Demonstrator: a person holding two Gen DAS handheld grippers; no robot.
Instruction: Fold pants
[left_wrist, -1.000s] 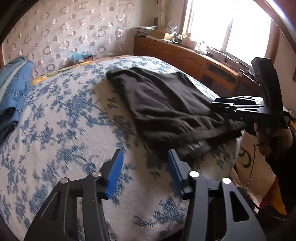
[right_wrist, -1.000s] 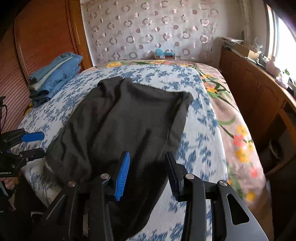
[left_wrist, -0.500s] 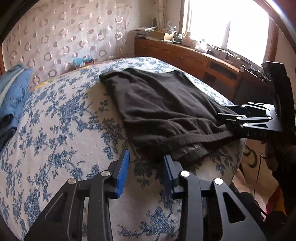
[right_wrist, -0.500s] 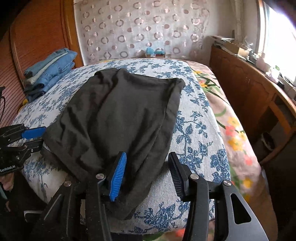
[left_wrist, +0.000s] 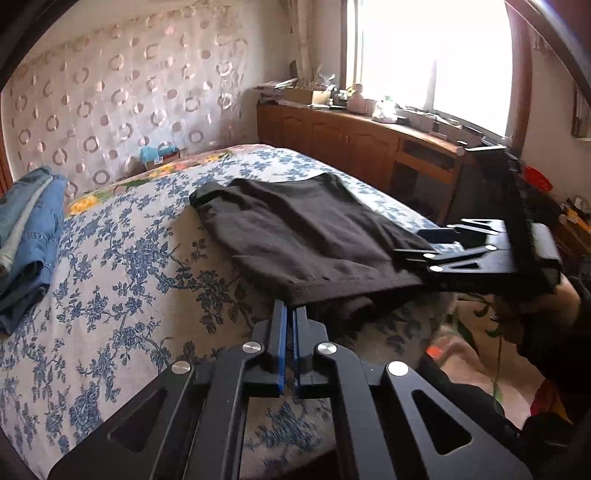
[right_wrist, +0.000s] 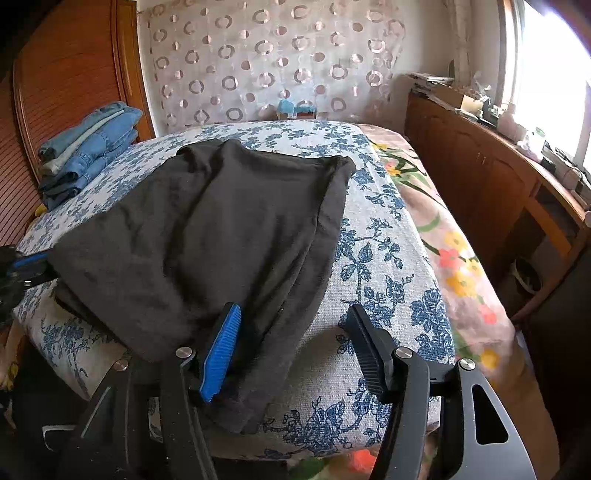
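Pants (right_wrist: 207, 236), dark and spread flat, lie across the near end of the bed (right_wrist: 388, 258), their near edge hanging over its side. Left claw (left_wrist: 289, 314) is pinched tight on the near left corner of that edge. Right claw (right_wrist: 291, 332) is opening; its blue pad (right_wrist: 221, 350) rests on the cloth at the near right corner, the black pad apart over the bedspread. Jeans (right_wrist: 85, 147) are stacked far left.

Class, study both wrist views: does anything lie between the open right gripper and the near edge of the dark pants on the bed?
Nothing visible does. The right gripper, its jaws opening, already straddles the dark grey fabric pants' near edge on the blue-flowered bedspread.
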